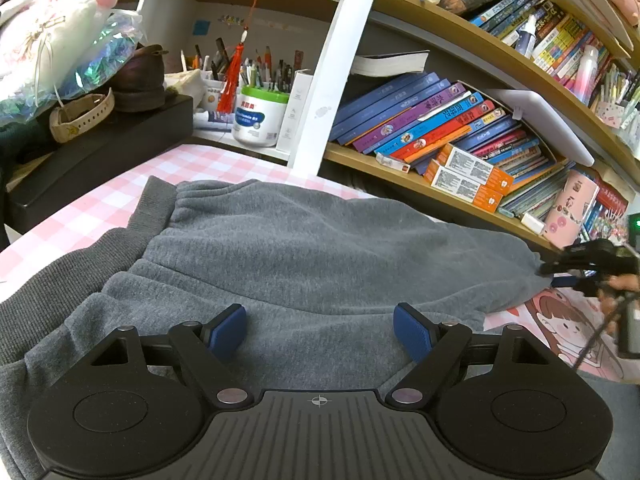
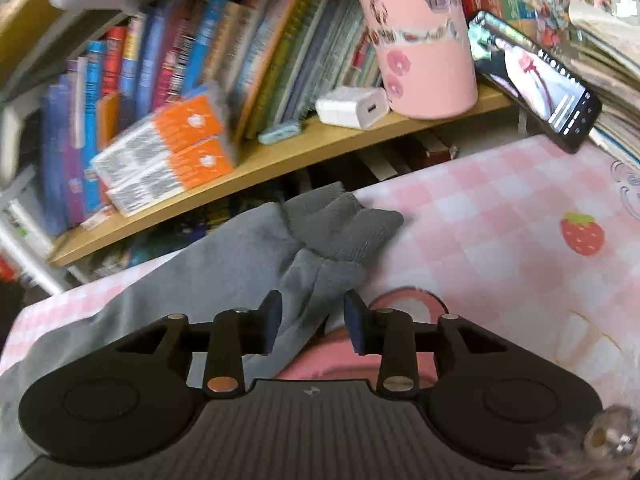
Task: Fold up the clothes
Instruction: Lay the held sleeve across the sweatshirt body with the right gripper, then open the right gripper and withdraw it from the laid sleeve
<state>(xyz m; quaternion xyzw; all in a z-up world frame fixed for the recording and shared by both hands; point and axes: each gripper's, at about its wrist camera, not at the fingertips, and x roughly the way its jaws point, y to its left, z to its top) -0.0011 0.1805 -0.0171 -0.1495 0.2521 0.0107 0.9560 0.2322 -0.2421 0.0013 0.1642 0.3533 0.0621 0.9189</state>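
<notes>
While the grey sweatpants [image 1: 312, 248] lie spread over the pink checked tablecloth [image 1: 120, 196] in front of the bookshelf [image 1: 420, 184], I have both tools parked at opposite ends of them, which I take to be the setup for a lengthwise fold. My left gripper [image 1: 320, 332] sits at the waistband end, farthest from the bookshelf's right side, with its blue pads standing wide apart and nothing pinched between them; the fabric simply lies beneath. I judge it is there to pin or take the waist once the legs come over.

My right gripper [image 2: 310, 326] is at the cuff end, closer to the pink cup [image 2: 420, 40] on the bookshelf's lowest board. Its jaws are partly apart, with the ribbed cuffs [image 2: 344, 228] just ahead and the lower leg cloth passing between the pads. From the wrist view I see gaps beside the cloth, so I read this as released, not clenched on the leg. The blur across the books suggests the tool is in motion.

Both cuffs lie bunched together, pointing toward the bookshelf, one atop the other, so the legs seem already stacked. My guess for the next move: close on the leg near the cuffs and carry it toward the waistband, keeping both layers together so they do not slide apart.
</notes>
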